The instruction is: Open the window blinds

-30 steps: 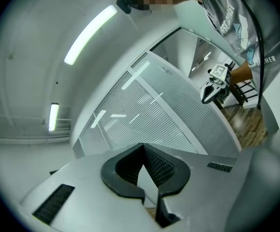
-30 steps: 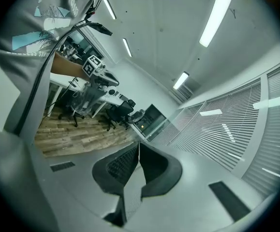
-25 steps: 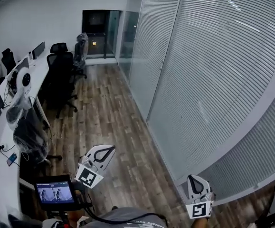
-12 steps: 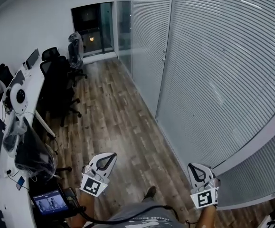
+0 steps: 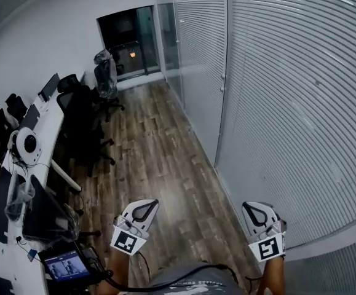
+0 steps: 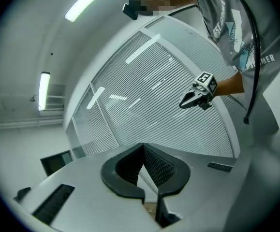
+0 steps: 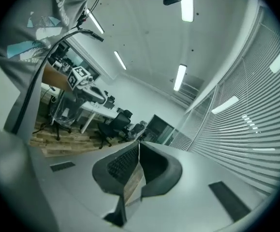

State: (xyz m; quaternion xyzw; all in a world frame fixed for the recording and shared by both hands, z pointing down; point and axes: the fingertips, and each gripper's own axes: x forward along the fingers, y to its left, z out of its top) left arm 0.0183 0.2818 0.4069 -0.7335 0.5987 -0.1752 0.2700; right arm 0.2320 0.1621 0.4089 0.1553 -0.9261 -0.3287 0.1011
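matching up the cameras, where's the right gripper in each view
Head view: right gripper lower right, near the window blinds.
Left gripper view: right gripper upper right, against the blinds.
Right gripper view: its own shut jaws, bottom centre.
Shared landmark: the window blinds.

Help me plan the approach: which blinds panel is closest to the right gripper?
The wide panel on the head view's right; the right gripper is beside its bottom, narrower panels lie farther ahead.
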